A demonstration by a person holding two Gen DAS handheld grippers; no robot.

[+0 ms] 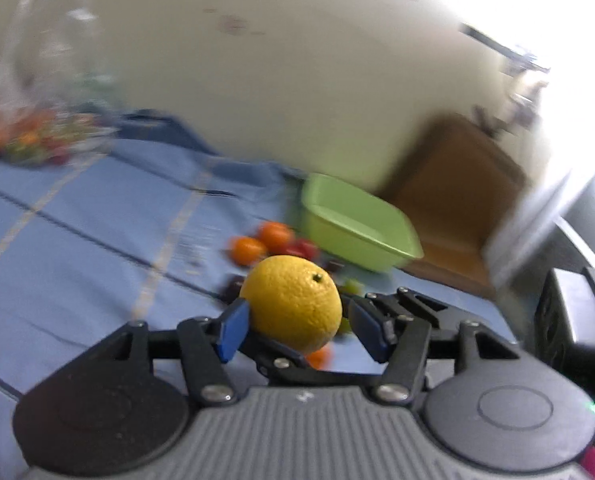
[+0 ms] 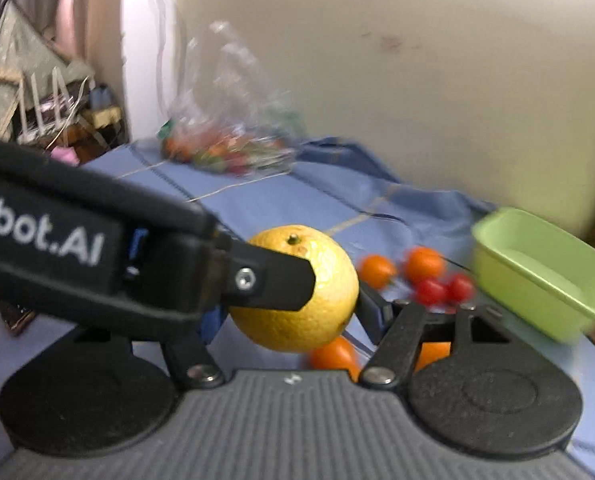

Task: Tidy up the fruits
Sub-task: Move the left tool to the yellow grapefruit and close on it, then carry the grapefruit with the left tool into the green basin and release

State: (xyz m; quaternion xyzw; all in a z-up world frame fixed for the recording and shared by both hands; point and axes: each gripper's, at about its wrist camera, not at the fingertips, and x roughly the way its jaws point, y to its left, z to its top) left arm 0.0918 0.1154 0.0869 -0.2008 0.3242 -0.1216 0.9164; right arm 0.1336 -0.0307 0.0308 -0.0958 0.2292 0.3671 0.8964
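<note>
Large yellow orange, lifted clear of the blue cloth and held in the air at the near end of the scene. The left gripper appears clenched on it: the left blue pad presses the fruit's side, while the right pad seems to sit just at or beside the skin, and whether it truly touches cannot be told. In the right wrist view the same fruit lies between the fingers of the right gripper, but the left tool's black body crosses in front, so whether the right claw is released or grasping cannot be told.

Handling: the fruit looks firm, round and fairly heavy for its size, with a pebbled rind that should give fair grip; being a ball, it may roll out of flat pads. It is best taken across its widest girth, stem dimple upward.

Pose: both tools are held low and roughly level, pointing toward the far side, the left one crossing the right from the left. Small oranges and red tomatoes lie on the cloth beyond; a green tub stands far right, a clear bag of fruit far left.
</note>
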